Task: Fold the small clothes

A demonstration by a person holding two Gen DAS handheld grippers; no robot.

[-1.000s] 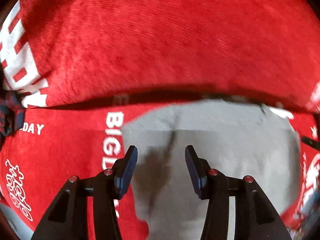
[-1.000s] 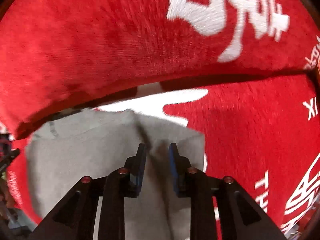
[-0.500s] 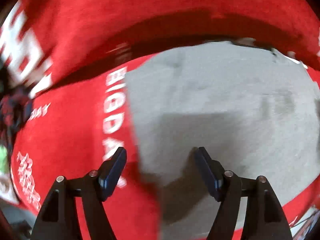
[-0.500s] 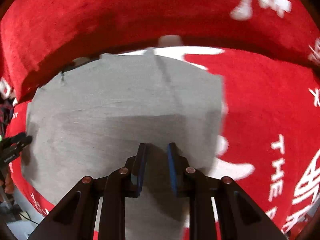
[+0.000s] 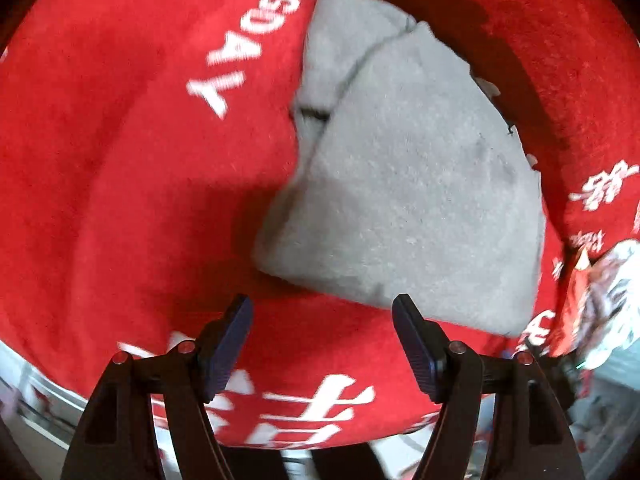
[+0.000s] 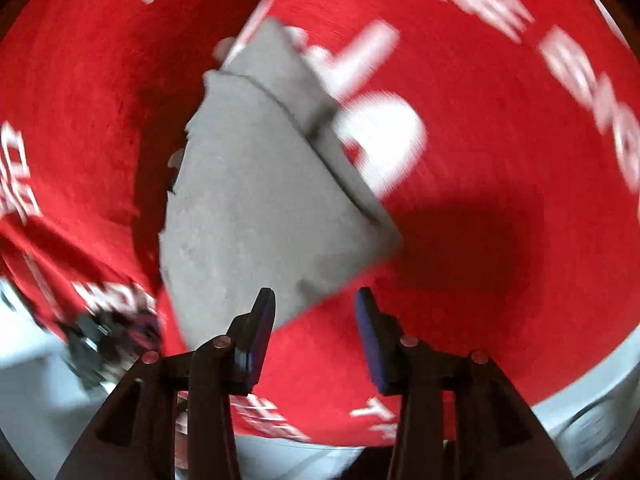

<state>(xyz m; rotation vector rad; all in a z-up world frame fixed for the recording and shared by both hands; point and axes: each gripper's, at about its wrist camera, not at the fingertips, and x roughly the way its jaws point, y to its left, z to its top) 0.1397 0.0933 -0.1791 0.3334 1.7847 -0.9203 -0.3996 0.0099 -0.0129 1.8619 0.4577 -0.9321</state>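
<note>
While the folded grey garment (image 5: 408, 200) lies flat on the red cloth (image 5: 132, 160) with white lettering, both claws hang over its near edge, gripping nothing. Left claw (image 5: 322, 344) stands wide, its pads clear of the fabric. Right claw (image 6: 316, 336), its jaws having just been opening, is parted at a middling gap with one garment corner just ahead of its fingers.

Red cloth (image 5: 120, 160) with white lettering (image 5: 248, 48) spread underneath; pale surface (image 6: 32, 400) below edge.
</note>
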